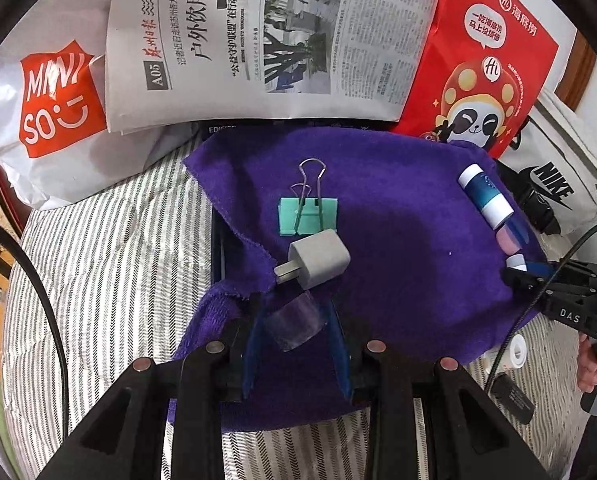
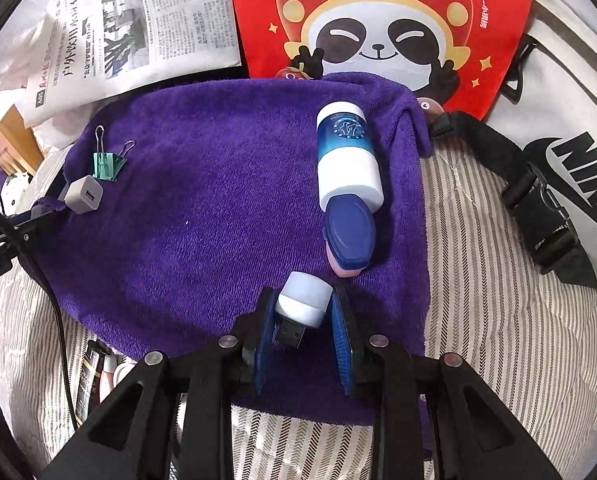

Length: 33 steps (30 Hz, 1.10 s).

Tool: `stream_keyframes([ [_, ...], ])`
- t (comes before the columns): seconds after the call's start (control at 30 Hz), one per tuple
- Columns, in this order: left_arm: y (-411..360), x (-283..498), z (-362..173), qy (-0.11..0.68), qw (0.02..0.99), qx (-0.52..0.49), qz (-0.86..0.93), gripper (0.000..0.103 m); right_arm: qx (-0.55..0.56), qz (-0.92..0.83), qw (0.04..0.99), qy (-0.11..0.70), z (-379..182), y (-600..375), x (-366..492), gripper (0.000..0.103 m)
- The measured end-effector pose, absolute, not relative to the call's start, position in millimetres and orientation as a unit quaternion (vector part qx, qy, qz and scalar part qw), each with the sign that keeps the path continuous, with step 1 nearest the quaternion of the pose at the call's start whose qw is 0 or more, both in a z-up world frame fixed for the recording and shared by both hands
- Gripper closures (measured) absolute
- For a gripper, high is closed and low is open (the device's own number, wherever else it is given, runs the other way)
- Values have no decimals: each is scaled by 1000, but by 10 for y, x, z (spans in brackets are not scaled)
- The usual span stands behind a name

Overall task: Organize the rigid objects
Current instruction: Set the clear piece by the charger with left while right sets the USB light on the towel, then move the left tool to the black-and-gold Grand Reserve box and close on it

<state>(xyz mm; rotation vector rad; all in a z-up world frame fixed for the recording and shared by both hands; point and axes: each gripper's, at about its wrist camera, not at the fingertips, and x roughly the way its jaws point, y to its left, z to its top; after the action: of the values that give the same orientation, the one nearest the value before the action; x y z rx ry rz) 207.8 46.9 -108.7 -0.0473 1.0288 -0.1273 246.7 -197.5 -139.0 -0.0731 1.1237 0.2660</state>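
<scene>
- Striped bedding [image 2: 498, 280] is covered by a purple towel [image 2: 218, 200], used as the sorting surface.
- A clear block [image 1: 296, 326] is held in the left gripper [image 1: 294, 330] at the towel's near edge.
- A USB light [image 2: 304, 300] is clamped in the right gripper [image 2: 303, 320], beside the bottle [image 2: 348, 160] along the right edge.
- Clip [image 1: 307, 216] and charger [image 1: 318, 260] are grouped near the left edge.

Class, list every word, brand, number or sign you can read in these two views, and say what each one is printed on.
"MINISO": white plastic bag.
"A05" and "户外饮用水": newspaper; its small print is too small to read.
"海底捞" and "Hi": red panda bag.
"NIKE": white bag.
"DAS": right gripper, seen from the left wrist.
"EDIFIE", cut off: dark box beneath the purple towel.
Emblem on the blue-and-white bottle: unreadable.
</scene>
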Motion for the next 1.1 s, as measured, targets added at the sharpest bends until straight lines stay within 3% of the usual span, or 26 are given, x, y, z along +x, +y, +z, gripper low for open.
stream_keyframes([
  [0.37, 404, 2182, -1171, 504, 862, 1, -51, 73, -28, 139, 833, 535, -1358, -2043, 2425, 71],
  [0.53, 336, 2214, -1231, 514, 856, 24, -46, 73, -41, 140, 836, 530, -1265, -2038, 2367, 56],
  [0.73, 170, 2298, -1289, 523, 849, 67, -35, 73, -27, 136, 848, 512, -1105, -2119, 2270, 54],
  [1.1, 209, 2312, -1323, 526, 848, 53, -36, 72, 14, 136, 865, 483, -796, -2366, 1928, 54],
])
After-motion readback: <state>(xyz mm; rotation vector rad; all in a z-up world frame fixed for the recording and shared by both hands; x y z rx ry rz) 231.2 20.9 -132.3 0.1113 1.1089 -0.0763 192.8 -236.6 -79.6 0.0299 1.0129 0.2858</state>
